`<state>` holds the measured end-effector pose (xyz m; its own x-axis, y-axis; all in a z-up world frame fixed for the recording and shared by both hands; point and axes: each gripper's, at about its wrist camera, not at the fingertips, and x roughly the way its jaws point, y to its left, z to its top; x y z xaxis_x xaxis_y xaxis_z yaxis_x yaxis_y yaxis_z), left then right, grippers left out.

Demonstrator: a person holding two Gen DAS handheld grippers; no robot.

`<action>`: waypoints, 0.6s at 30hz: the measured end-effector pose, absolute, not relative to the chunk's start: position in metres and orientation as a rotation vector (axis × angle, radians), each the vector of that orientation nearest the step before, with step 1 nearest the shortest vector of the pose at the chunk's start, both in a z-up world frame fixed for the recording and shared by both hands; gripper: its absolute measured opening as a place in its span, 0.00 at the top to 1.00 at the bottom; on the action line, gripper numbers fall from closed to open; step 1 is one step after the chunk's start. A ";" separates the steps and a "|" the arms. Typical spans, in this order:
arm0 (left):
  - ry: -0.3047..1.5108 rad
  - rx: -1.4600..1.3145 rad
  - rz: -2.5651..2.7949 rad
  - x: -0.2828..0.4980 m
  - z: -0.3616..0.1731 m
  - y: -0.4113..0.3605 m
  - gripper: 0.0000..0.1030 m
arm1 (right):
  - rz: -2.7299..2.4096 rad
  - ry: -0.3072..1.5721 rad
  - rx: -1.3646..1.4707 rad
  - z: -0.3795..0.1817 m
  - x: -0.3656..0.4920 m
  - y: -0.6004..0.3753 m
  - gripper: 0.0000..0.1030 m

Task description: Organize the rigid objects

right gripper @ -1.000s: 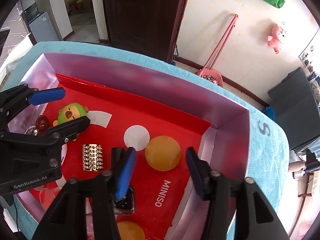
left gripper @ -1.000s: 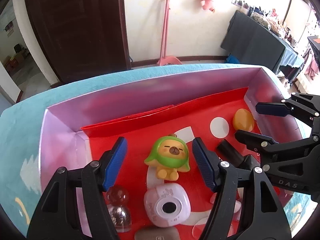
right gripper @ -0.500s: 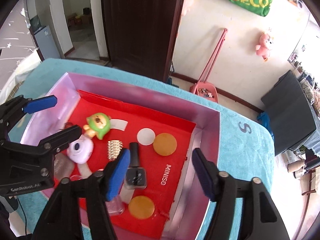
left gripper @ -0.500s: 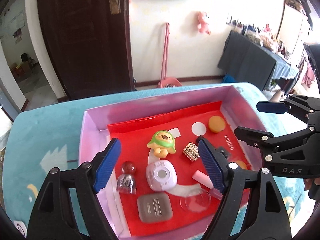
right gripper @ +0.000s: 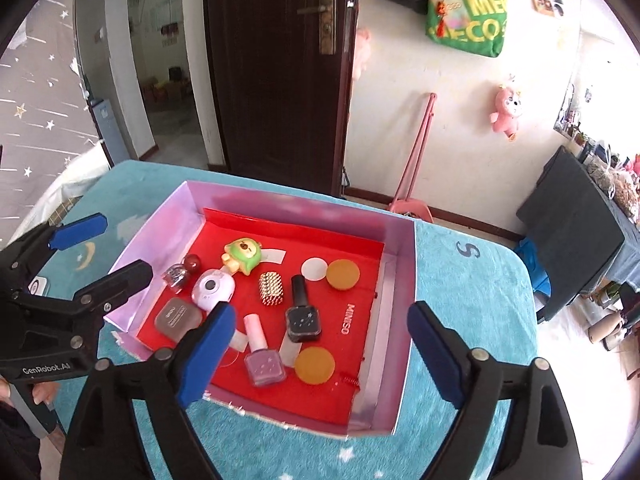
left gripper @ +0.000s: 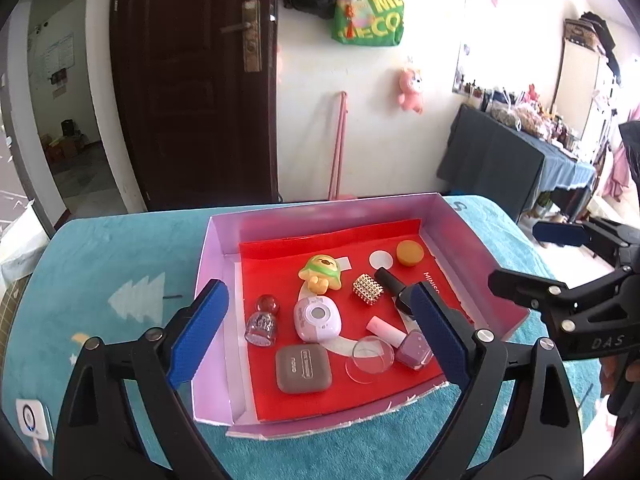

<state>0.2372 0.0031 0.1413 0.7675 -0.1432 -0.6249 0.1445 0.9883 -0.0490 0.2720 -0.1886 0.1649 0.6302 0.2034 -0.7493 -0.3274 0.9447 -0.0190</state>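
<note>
Left wrist view: I am opening my left gripper (left gripper: 318, 334) and right gripper (right gripper: 318, 354) wider, both empty. Everything is lying inside the box (left gripper: 216, 240), from green figurine (left gripper: 321, 274) to nail polish (right gripper: 303, 316); organizing looks nearly finished.

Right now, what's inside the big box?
The box holds a green toy, toy camera, grey case, studded block, two nail polishes, two orange discs and a red-capped bottle. A finger covers part of the floor.
</note>
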 end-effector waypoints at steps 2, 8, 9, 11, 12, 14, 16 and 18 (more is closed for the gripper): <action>0.659 0.002 -0.144 0.229 0.138 0.004 0.09 | 0.315 0.820 -0.147 0.162 0.263 -0.190 0.07; 0.599 0.019 -0.099 0.216 0.122 0.005 0.09 | 0.297 0.739 -0.128 0.149 0.243 -0.192 0.03; 0.588 0.023 -0.084 0.215 0.118 0.005 0.09 | 0.291 0.718 -0.129 0.145 0.240 -0.192 0.01; 0.568 0.032 -0.067 0.214 0.111 0.005 0.09 | 0.280 0.683 -0.127 0.138 0.236 -0.192 0.00; 0.562 0.032 -0.063 0.215 0.108 0.005 0.09 | 0.270 0.661 -0.124 0.133 0.234 -0.193 0.00; 0.553 0.023 -0.052 0.217 0.102 0.007 0.09 | 0.256 0.637 -0.115 0.126 0.233 -0.195 0.00; 0.546 0.013 -0.047 0.221 0.094 0.007 0.09 | 0.236 0.603 -0.113 0.117 0.232 -0.197 0.00; 0.540 0.011 -0.044 0.224 0.087 0.007 0.09 | 0.221 0.582 -0.121 0.109 0.234 -0.196 0.00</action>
<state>0.2239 0.0069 0.0866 0.8566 -0.0390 -0.5146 0.0449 0.9990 -0.0009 0.2336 -0.1962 0.1086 0.8127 0.1723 -0.5567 -0.2406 0.9693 -0.0512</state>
